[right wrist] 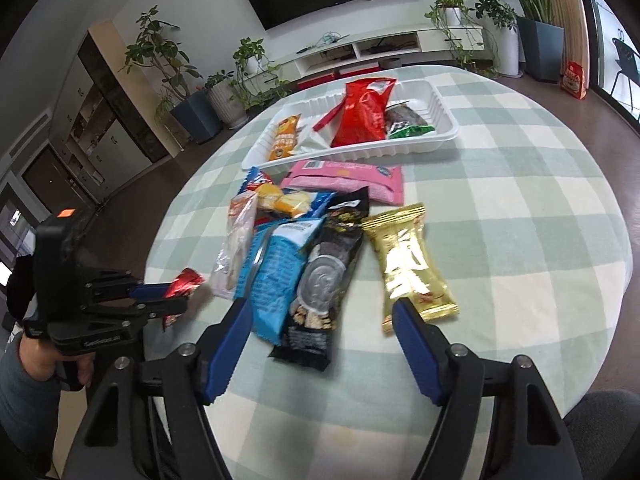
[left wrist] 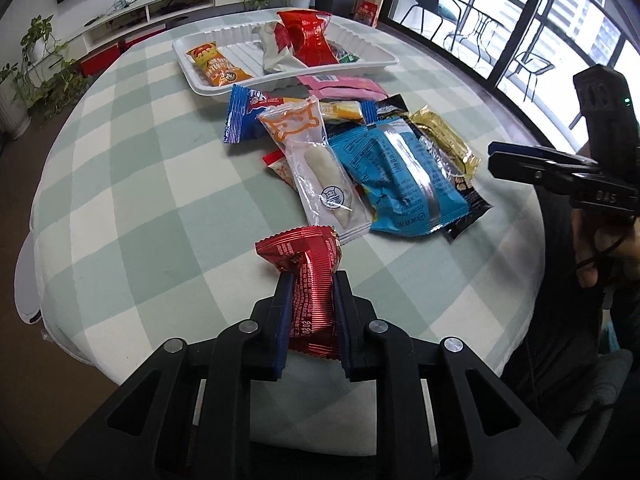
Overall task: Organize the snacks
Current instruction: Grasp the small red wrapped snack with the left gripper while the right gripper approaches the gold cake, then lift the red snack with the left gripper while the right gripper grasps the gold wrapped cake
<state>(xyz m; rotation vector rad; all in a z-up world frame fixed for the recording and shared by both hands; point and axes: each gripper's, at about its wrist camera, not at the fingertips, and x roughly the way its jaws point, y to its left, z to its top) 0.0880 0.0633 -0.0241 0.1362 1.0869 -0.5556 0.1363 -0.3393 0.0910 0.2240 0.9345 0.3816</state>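
My left gripper [left wrist: 313, 280] is shut on a small red foil snack packet [left wrist: 310, 280], held above the checked tablecloth in front of the pile. In the right wrist view the same gripper [right wrist: 176, 300] and packet [right wrist: 186, 280] sit at the left. My right gripper [right wrist: 322, 306] is open, its blue pads either side of the near ends of a black packet [right wrist: 328, 280] and a blue packet [right wrist: 276, 276], touching neither. A gold packet [right wrist: 408, 264] lies beside its right finger. The white tray [right wrist: 440, 136] at the far side holds a red bag [right wrist: 364, 114] and an orange packet [right wrist: 284, 140].
The round table [left wrist: 120, 200] has its edge close at the left and front. A pink packet [right wrist: 348, 180] and a clear bun packet [left wrist: 320, 172] lie in the pile before the tray. The hands that hold the grippers show at the frame edges. Plants and a TV console stand behind.
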